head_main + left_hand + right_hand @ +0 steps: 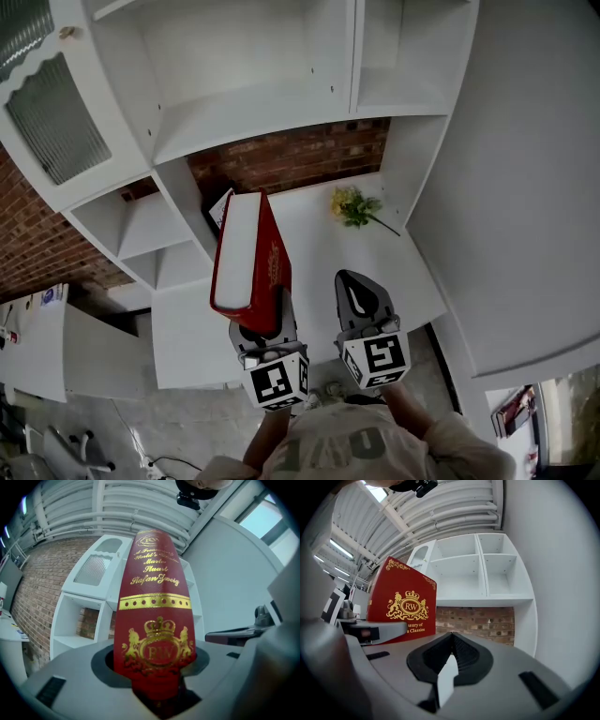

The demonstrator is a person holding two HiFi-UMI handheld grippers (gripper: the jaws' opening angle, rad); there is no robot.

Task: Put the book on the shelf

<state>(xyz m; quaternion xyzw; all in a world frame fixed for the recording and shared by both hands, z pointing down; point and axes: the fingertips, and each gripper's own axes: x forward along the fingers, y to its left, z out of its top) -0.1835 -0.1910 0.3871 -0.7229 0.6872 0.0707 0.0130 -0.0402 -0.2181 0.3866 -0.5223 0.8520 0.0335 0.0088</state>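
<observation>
Book point(246, 264) clamped at its near end in left gripper point(260, 326), held above white surface point(314, 258), short of the shelf point(246, 111). Right gripper point(359, 289) alongside, jaws together, empty. Pickup looks done. Carrying in and setting book on shelf remain.

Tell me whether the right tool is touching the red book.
Apart. The head view shows bare white desk between the right tool and the red book, which the left tool holds.
</observation>
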